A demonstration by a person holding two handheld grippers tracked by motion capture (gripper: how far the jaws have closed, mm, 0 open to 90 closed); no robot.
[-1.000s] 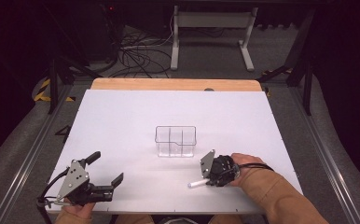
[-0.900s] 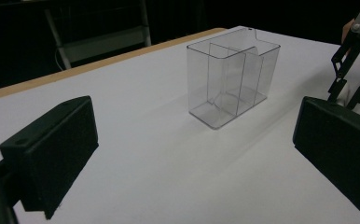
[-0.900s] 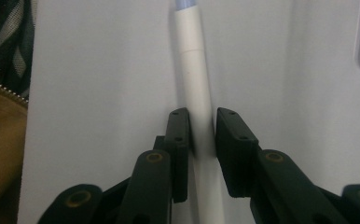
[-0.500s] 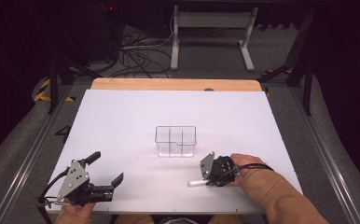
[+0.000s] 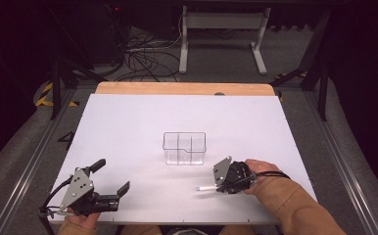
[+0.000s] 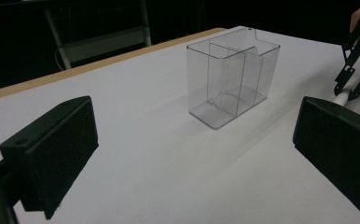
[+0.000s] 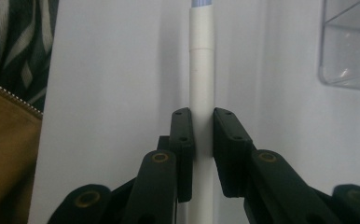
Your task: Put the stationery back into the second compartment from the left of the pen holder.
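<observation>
A clear plastic box (image 5: 184, 148) with inner dividers stands at the middle of the white table (image 5: 128, 127); it also appears as the box (image 6: 229, 81) in the left gripper view. A white pen (image 5: 207, 188) lies low near the table's front right, and my right gripper (image 5: 221, 186) is shut on it. In the right gripper view the pen (image 7: 201, 70) runs straight up between the closed jaws of my right gripper (image 7: 202, 116). My left gripper (image 5: 112, 177) rests at the front left, open and holding nothing, its pads (image 6: 52, 144) wide apart.
The table's wooden far edge (image 5: 184, 88) shows beyond the white surface. Past it stand a metal frame (image 5: 221, 34) and cables (image 5: 143, 54) on the dark floor. A corner of the clear box (image 7: 350, 46) lies to the right of the pen in the right gripper view.
</observation>
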